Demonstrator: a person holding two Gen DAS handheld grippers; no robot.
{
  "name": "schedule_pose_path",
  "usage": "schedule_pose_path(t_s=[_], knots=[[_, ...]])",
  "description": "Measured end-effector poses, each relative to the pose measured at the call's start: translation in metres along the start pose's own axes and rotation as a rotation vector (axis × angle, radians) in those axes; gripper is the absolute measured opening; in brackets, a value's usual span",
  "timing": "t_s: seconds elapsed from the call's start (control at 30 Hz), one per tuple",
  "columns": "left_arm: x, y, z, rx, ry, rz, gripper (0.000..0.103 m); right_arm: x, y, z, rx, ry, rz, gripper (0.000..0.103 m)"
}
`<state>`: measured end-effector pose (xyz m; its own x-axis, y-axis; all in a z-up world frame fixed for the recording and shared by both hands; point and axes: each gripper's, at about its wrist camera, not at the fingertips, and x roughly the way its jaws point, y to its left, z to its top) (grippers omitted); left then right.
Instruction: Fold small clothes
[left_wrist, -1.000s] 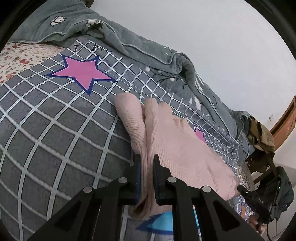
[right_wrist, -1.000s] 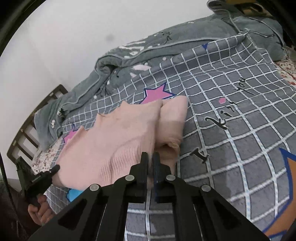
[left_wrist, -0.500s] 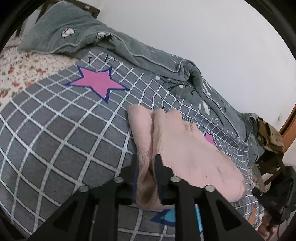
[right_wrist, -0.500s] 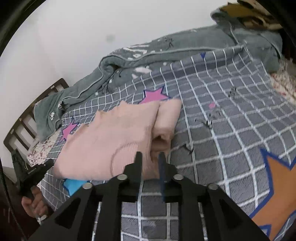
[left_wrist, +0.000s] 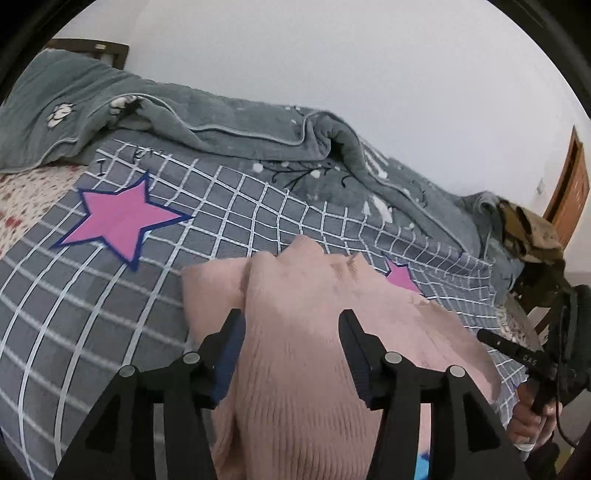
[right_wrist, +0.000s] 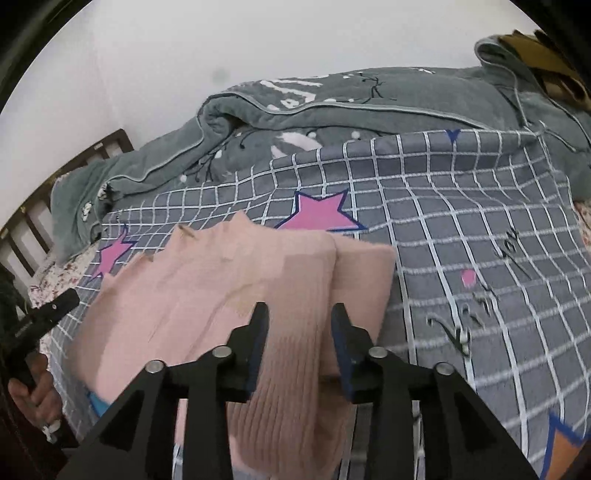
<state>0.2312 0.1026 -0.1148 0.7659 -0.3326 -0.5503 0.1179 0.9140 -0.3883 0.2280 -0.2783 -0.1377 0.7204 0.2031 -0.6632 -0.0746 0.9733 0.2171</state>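
Two views are showing one pink knitted garment (left_wrist: 306, 354) lying folded on a grey checked blanket (left_wrist: 74, 314) with pink stars.

From the left wrist camera, the left gripper (left_wrist: 291, 332) is standing partly open, its jaws having just been opening. The ribbed fabric is lying in the gap between them, and the blue pads are not pressing on it. A rumpled grey-green quilt (left_wrist: 229, 118) is lying along the wall behind. At the right edge a hand (left_wrist: 532, 417) is gripping the other tool's handle.

From the right wrist camera, the right gripper (right_wrist: 300, 326) is likewise standing narrowly apart, its jaws having just been opening, with the garment's (right_wrist: 229, 295) ribbed end lying loose between them. The blanket (right_wrist: 461, 236) is spreading out to the right, the quilt (right_wrist: 369, 107) is bunching behind it, and a hand (right_wrist: 31, 391) is showing at the left edge.
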Motion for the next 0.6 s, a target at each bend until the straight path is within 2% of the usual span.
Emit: schedule_pose_path(t_s=[0.13,0.3,0.37,0.4,0.47,0.53,0.57,0.6], knots=[[0.032,-0.004,0.021,-0.008,0.064,0.005,0.050,0.017,-0.005,0.019,-0.005,0.008,-0.010,0.039],[0.079,-0.001,0.036,-0.005,0.163,0.101,0.049,0.048,-0.010,0.041,-0.016,0.050,-0.041,0.039],[0.094,0.004,0.032,-0.005,0.203,0.105,0.046,0.063,-0.014,0.044,-0.024,0.083,-0.064,0.039],[0.099,0.005,0.029,0.001,0.220,0.103,0.043,0.069,-0.016,0.045,-0.026,0.100,-0.059,0.039],[0.105,0.007,0.024,0.017,0.232,0.120,0.021,0.085,-0.021,0.043,-0.031,0.161,-0.029,0.039],[0.104,0.008,0.024,0.018,0.217,0.123,0.008,0.100,-0.022,0.040,-0.050,0.211,-0.029,0.039],[0.103,0.010,0.026,0.009,0.205,0.105,0.007,0.104,-0.021,0.039,-0.064,0.211,-0.029,0.039],[0.101,0.012,0.029,-0.002,0.185,0.090,0.007,0.105,-0.019,0.040,-0.075,0.207,-0.029,0.034]])
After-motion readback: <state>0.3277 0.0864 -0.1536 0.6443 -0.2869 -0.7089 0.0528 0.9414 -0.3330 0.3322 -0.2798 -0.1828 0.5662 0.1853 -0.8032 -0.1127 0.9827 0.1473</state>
